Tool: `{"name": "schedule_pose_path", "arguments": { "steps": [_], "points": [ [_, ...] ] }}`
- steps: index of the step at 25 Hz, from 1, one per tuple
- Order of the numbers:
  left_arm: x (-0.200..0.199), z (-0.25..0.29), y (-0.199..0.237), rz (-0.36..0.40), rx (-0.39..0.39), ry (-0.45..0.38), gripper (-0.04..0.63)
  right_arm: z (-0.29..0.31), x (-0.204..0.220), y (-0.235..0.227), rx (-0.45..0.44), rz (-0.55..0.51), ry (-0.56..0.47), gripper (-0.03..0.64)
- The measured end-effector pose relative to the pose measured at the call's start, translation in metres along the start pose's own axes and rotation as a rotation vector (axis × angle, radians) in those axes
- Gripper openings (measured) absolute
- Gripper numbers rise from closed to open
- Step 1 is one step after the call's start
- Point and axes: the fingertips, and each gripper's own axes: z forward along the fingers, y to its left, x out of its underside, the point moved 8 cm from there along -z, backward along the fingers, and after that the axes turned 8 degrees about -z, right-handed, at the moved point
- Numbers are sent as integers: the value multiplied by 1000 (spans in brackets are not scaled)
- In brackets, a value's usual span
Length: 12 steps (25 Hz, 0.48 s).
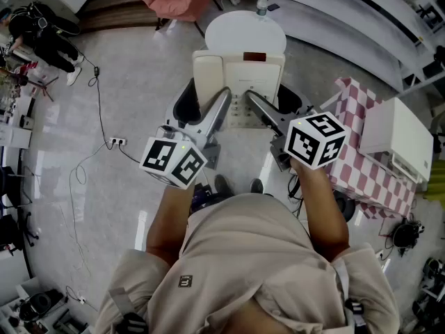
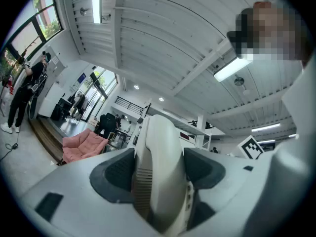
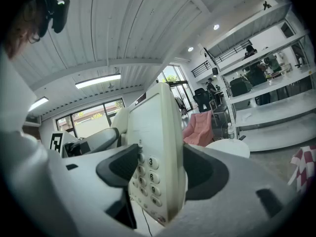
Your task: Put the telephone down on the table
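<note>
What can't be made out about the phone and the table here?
Head view: left gripper and right gripper partly cover the keypad of the telephone.
Head view: the telephone hides the round table's near edge.
Head view: the top edge cuts off the bottle on it.

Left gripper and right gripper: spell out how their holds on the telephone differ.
The left gripper clamps the telephone on the side of its handset; the right gripper clamps the side of its keypad. The left gripper's jaws hold a ribbed cream edge, while number keys show between the right gripper's jaws. Both are shut on the same telephone and carry it together, with the round white table beyond it.
</note>
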Motion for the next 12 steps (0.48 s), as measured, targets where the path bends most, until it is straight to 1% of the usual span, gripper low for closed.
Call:
{"name": "schedule_pose_path", "arguments": {
  "steps": [6, 10, 12],
  "points": [
    [1, 0, 7, -4, 6, 4, 301, 5, 3, 1, 8, 2, 1, 267],
    [0, 2, 15, -5, 40, -5, 301, 11, 4, 4, 19, 5, 3, 267],
    [0, 1, 22, -13, 37, -2, 301, 16, 4, 6, 25, 4, 4, 267]
  ]
}}
